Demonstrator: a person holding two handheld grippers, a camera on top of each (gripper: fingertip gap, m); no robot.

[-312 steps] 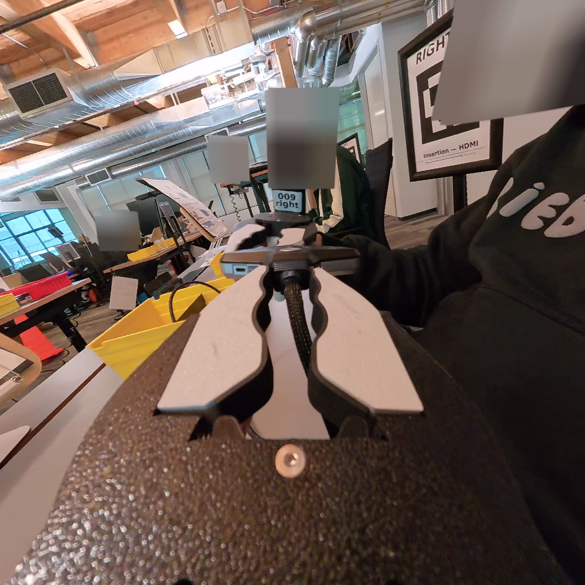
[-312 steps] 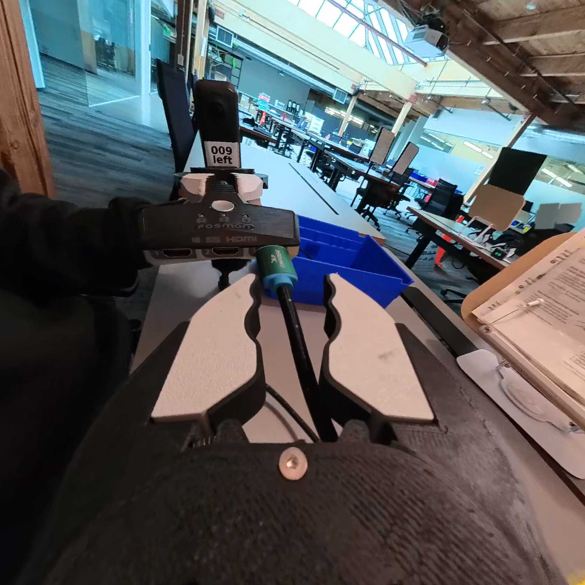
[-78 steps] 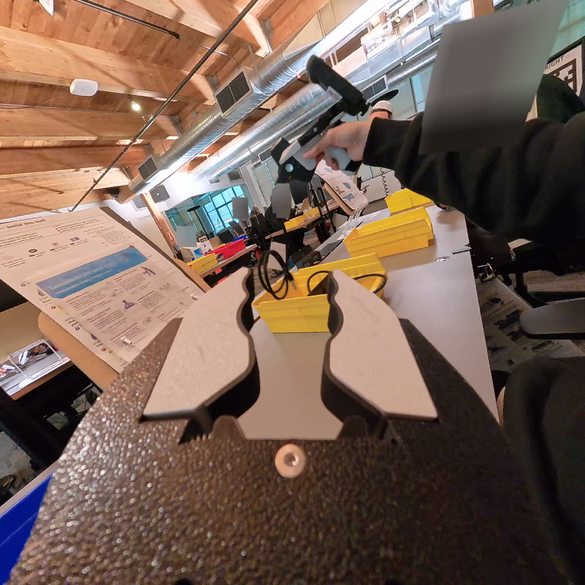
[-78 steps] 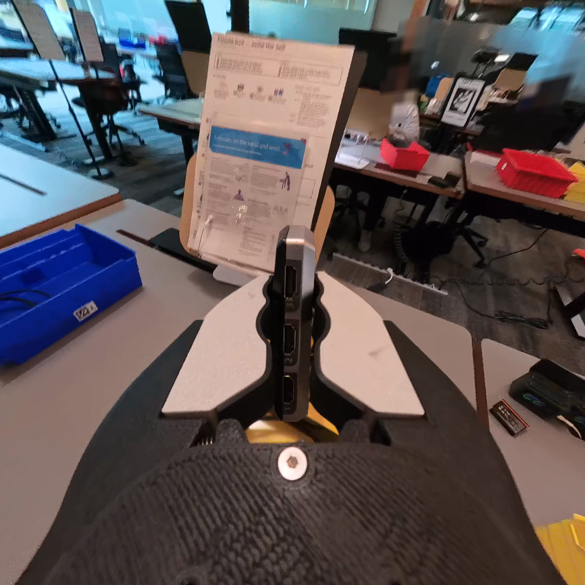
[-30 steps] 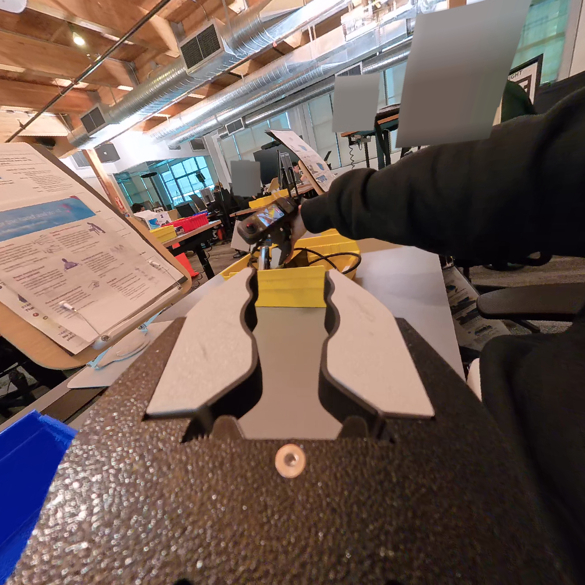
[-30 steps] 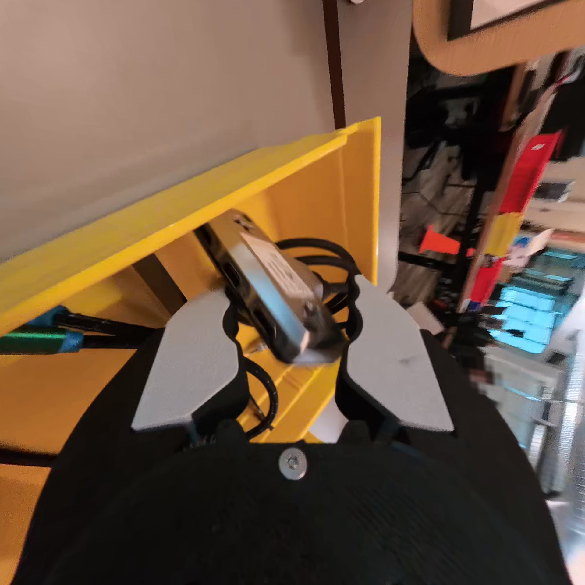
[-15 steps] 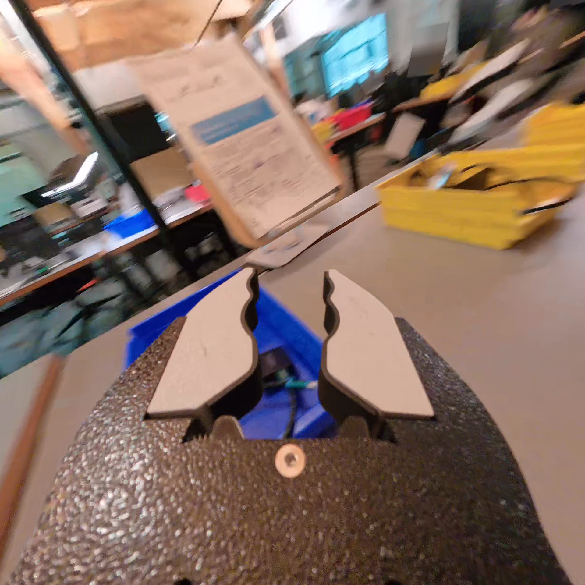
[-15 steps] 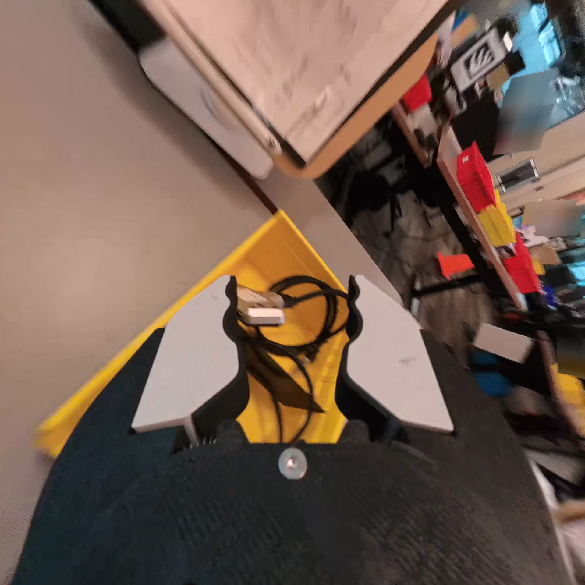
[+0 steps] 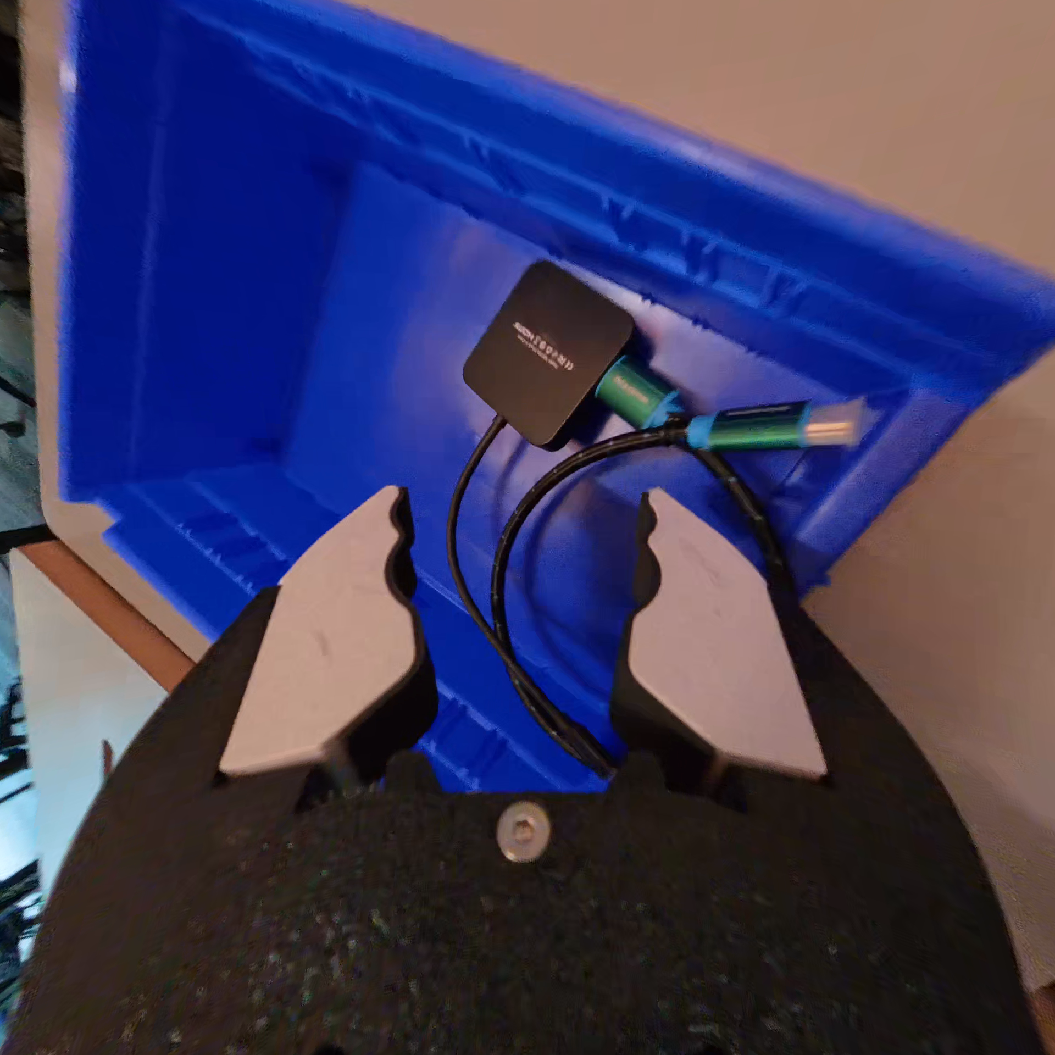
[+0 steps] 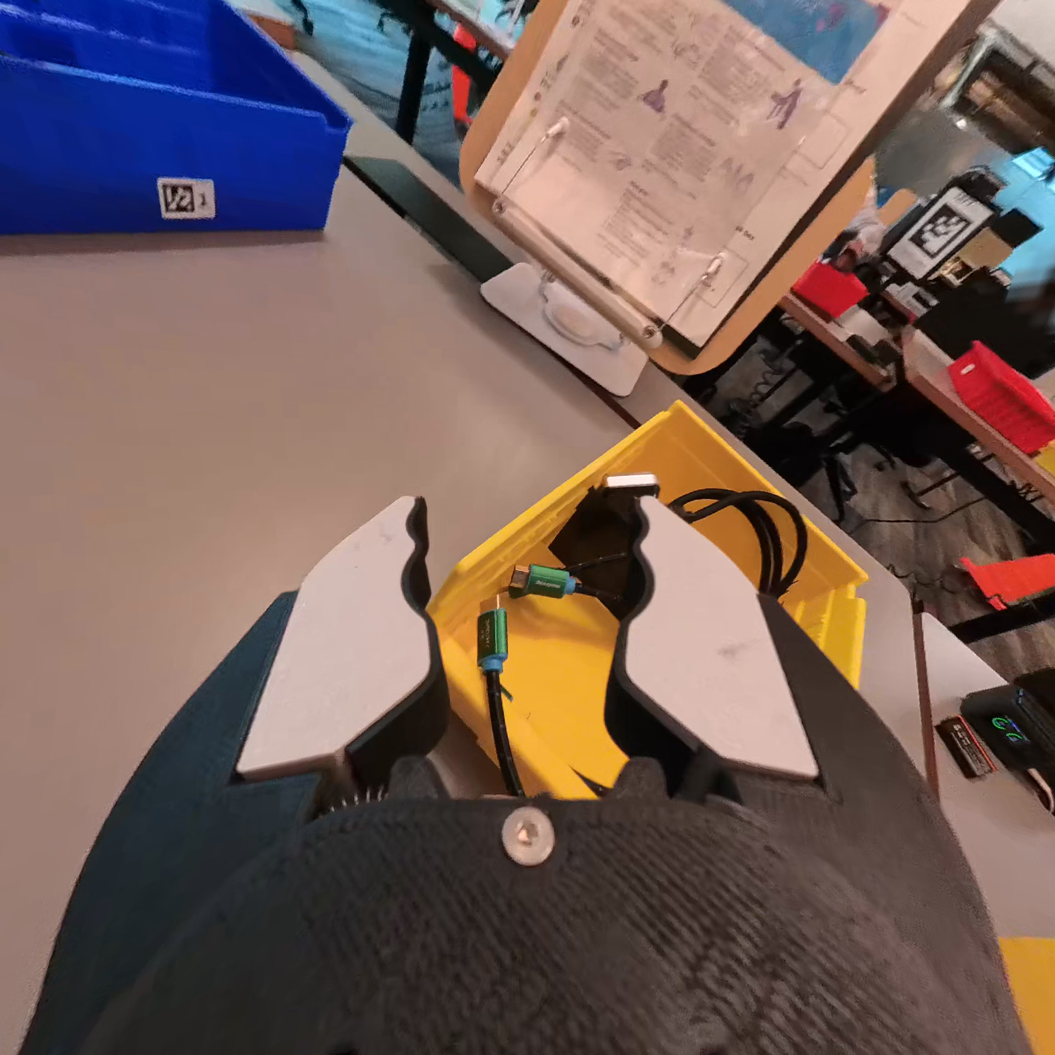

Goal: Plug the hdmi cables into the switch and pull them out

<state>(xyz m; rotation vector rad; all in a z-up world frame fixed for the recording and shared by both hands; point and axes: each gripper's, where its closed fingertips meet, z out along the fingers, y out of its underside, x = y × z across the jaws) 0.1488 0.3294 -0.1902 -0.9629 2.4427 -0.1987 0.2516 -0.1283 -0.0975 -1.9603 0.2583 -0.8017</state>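
Nearest in the left wrist view, my left gripper (image 9: 522, 502) hangs over the blue bin (image 9: 188, 240), fingers spread wide, nothing between them. Just past the tips, two black cables (image 9: 502, 548) curve up across the bin floor. Further in sits a flat black square switch (image 9: 548, 353) with one green-shelled HDMI plug (image 9: 636, 394) seated in its right edge. A second green plug (image 9: 753, 425) lies loose just right of it, metal tip bare, touching the bin's right wall area; view is motion-blurred.

In the right wrist view, my right gripper (image 10: 528, 514) is also spread apart and empty, poised above the yellow bin (image 10: 822, 548) on the grey table (image 10: 200, 399). Inside it, near me, one green HDMI plug (image 10: 492, 636) points away; a second green plug (image 10: 541, 582) lies just beyond, pointing left. Behind them a black switch with a silver end (image 10: 631, 482) leans partly hidden by my right finger, beside a coiled black cable (image 10: 770, 531). Far back: a document stand with papers (image 10: 673, 171), and far left the blue bin.
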